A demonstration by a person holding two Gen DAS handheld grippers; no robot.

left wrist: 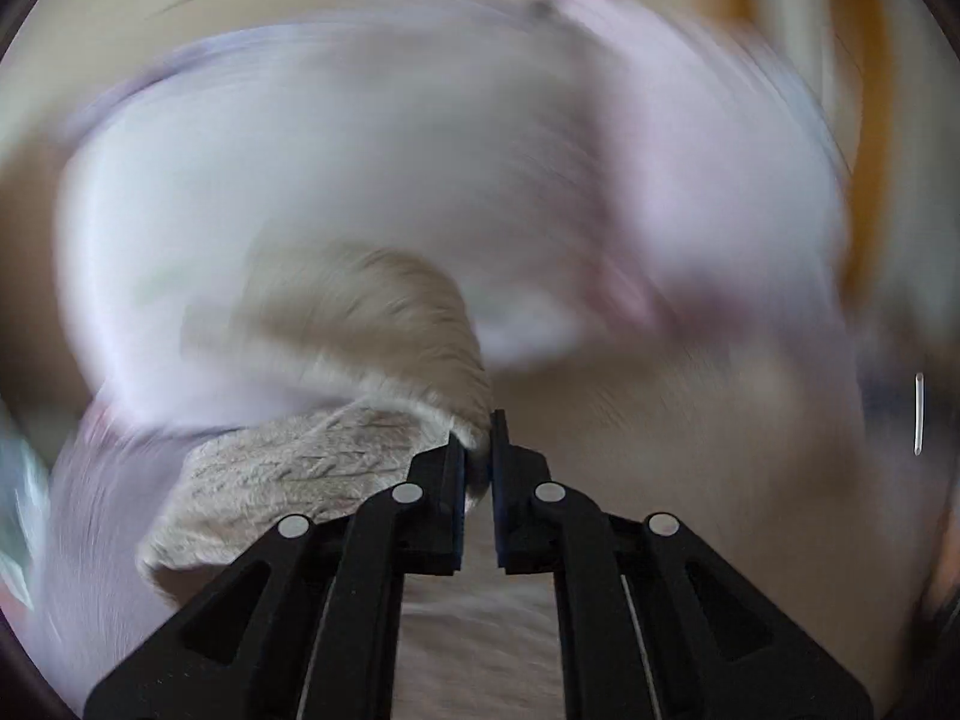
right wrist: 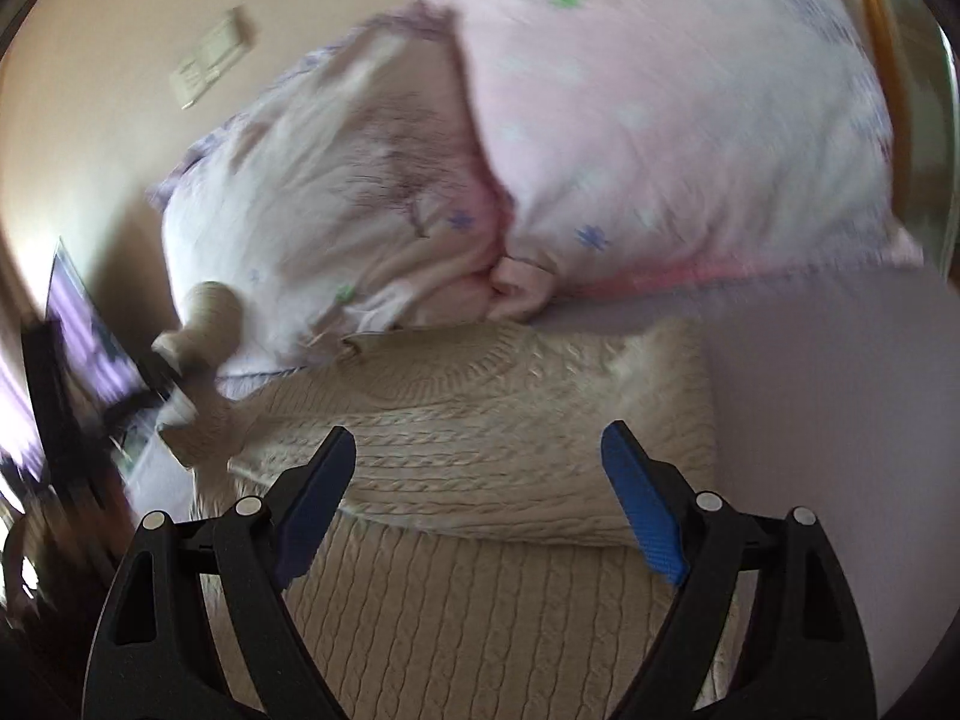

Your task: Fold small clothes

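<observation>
A cream cable-knit sweater [right wrist: 480,450] lies partly folded on a pale lavender bed sheet [right wrist: 828,396]. My left gripper [left wrist: 478,450] is shut on a part of the cream sweater [left wrist: 312,468] and holds it lifted; that view is badly blurred. In the right wrist view the lifted sleeve [right wrist: 204,372] hangs at the left, with the left gripper dimly behind it. My right gripper [right wrist: 480,456] is open and empty, just above the folded body of the sweater.
Two pillows lie beyond the sweater, one white [right wrist: 324,198] and one pink [right wrist: 660,120]. A cream wall with a white switch plate [right wrist: 210,60] is behind. Dark furniture [right wrist: 54,396] stands at the left; a wooden bed frame [right wrist: 876,18] shows at the right.
</observation>
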